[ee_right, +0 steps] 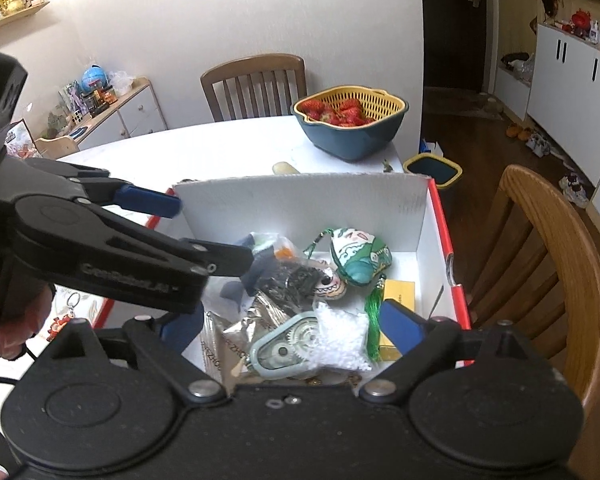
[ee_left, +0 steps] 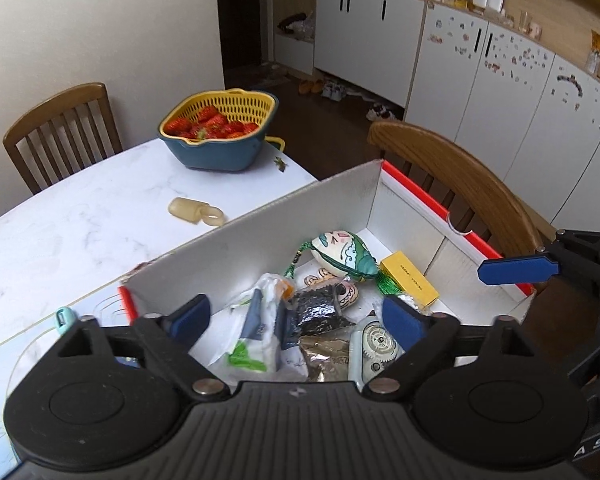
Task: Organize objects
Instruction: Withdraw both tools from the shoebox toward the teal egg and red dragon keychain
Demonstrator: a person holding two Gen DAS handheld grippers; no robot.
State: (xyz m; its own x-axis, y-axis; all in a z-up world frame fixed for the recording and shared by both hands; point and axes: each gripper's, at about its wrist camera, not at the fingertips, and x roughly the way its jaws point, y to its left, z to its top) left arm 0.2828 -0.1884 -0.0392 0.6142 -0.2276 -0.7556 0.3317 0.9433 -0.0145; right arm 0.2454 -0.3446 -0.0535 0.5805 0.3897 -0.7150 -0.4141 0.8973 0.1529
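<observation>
A white cardboard box with a red rim [ee_left: 260, 236] [ee_right: 300, 200] sits on the white table. It holds a painted fabric pouch [ee_left: 346, 254] [ee_right: 360, 254], a yellow carton [ee_left: 410, 282] [ee_right: 398, 292], a black beaded bag [ee_left: 320, 312] [ee_right: 294, 280], a pale green gear device [ee_left: 374, 350] [ee_right: 284, 348], plastic bags and foil packets. My left gripper [ee_left: 296, 322] hangs open over the box's near side, empty; it also shows in the right wrist view [ee_right: 208, 234]. My right gripper [ee_right: 292, 326] is open and empty over the near end; one blue finger shows in the left wrist view [ee_left: 516, 270].
A blue bowl with a yellow strainer of strawberries [ee_left: 220, 128] [ee_right: 350, 120] stands at the table's far edge. A small translucent bottle [ee_left: 196, 210] lies on the table beside the box. Wooden chairs [ee_left: 460, 184] [ee_right: 256, 84] stand around the table. A keychain [ee_right: 64, 316] lies left of the box.
</observation>
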